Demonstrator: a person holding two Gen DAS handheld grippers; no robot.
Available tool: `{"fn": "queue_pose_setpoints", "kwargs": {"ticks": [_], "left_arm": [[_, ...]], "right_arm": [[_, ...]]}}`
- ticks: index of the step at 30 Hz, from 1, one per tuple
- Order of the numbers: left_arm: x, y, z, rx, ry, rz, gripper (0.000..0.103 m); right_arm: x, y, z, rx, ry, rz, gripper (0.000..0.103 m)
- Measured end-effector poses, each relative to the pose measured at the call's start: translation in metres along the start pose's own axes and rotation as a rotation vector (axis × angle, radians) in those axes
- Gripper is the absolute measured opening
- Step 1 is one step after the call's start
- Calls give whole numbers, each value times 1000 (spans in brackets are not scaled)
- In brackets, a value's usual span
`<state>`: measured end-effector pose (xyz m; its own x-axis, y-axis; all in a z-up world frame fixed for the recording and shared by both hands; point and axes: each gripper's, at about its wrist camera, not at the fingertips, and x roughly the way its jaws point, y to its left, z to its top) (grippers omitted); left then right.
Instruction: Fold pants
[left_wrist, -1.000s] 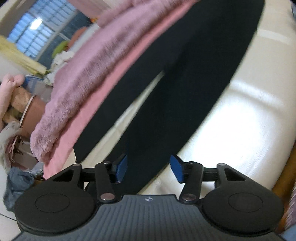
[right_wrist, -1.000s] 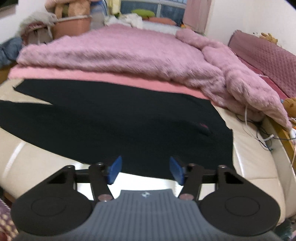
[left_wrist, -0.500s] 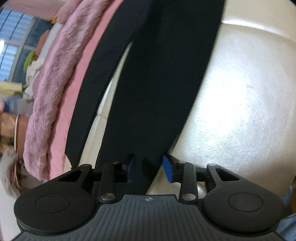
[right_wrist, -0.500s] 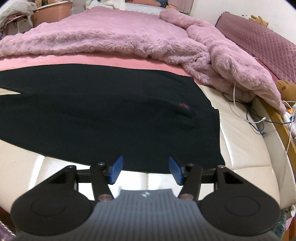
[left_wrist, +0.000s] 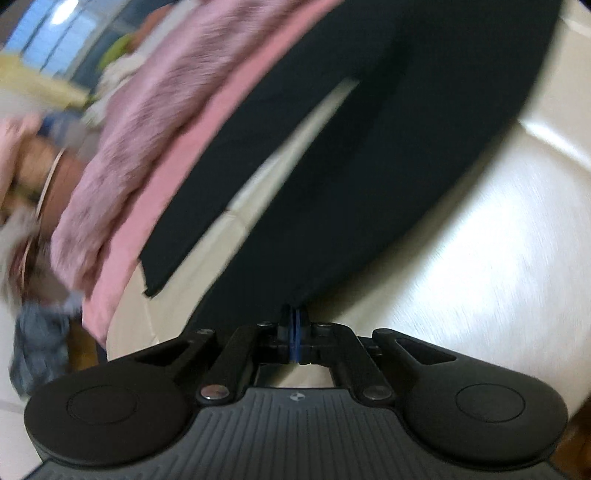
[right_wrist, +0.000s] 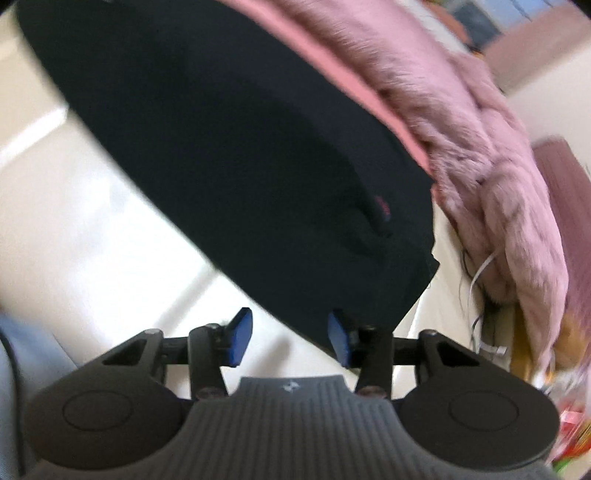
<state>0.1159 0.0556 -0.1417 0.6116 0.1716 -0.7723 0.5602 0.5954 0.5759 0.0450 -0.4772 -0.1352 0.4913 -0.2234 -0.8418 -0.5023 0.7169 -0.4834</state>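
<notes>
The left gripper (left_wrist: 295, 325), low in the centre of the left wrist view, had its blue pads pressed together on the hem end of the near leg of the black fabric pants (left_wrist: 369, 155). The pants ran from there up to the upper right of the frame, flat on the shiny cream leather surface (left_wrist: 480, 258). The second leg lay to the left, beside the pink sheet (left_wrist: 184, 173) and the fluffy mauve blanket (left_wrist: 155, 110).

The right gripper (right_wrist: 290, 339), low in the centre of the right wrist view, was wide open and held nothing. Its right blue pad (right_wrist: 340, 341) was at the lower edge of the pants (right_wrist: 240, 140) near the waist corner; I could not tell whether it touched the cloth. The left pad was over bare cream leather (right_wrist: 74, 221).

To do this step well, I think the right gripper should go forward until the waist edge sits between both pads, then close fully. After that both ends can lift together, evenly, so the near leg folds over the far one without wrinkles.
</notes>
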Motion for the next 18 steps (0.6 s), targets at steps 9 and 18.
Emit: {"fn": "queue_pose_setpoints", "kwargs": {"ticks": [9,18], "left_arm": [[-8,24,25,-179,-11,54,0],[-22,49,37,-267,-48,79,0]], "right_arm": [[34,2,-6,-278,55,-49,33],[18,-23,1,-138,-27,-181,0]]}}
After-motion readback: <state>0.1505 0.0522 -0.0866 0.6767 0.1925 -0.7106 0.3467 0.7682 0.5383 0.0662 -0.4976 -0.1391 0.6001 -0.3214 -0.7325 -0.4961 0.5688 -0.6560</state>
